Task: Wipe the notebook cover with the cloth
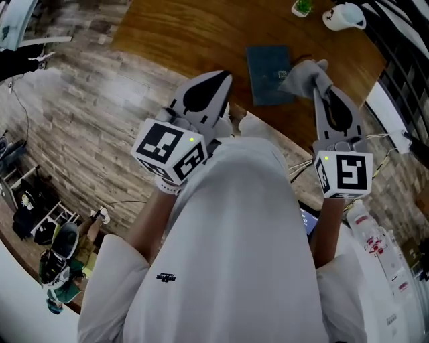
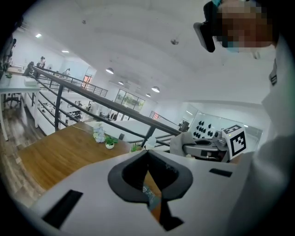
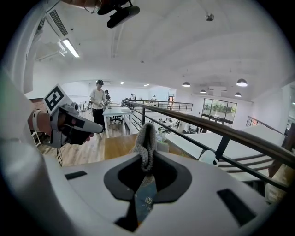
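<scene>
You're standing at a wooden table [image 1: 188, 30] on an open upper floor, with a railing at its far side and plank flooring to the left. The notebook [image 1: 269, 74] lies flat on the table, dark cover up, straight ahead of you and a little right of centre. The cloth [image 1: 305, 75] hangs over the notebook's right edge; from above it's not clear whether it rests on the cover or hovers just over it. Your right gripper [image 1: 316, 90] has its jaws clamped on the cloth [image 3: 146, 145], which bunches up past the tips. Your left gripper [image 1: 218, 84] sits near the notebook's left side, apart from it, jaws pressed together on nothing. Beyond the notebook, at the far right of the table, stand a small plant [image 1: 302, 7] and a white cup [image 1: 343, 17].

By the look of it you're at the start of the wipe. Next, press the cloth flat onto the cover and draw it leftward across. The notebook may slide, so consider steadying its left edge with the left gripper.
</scene>
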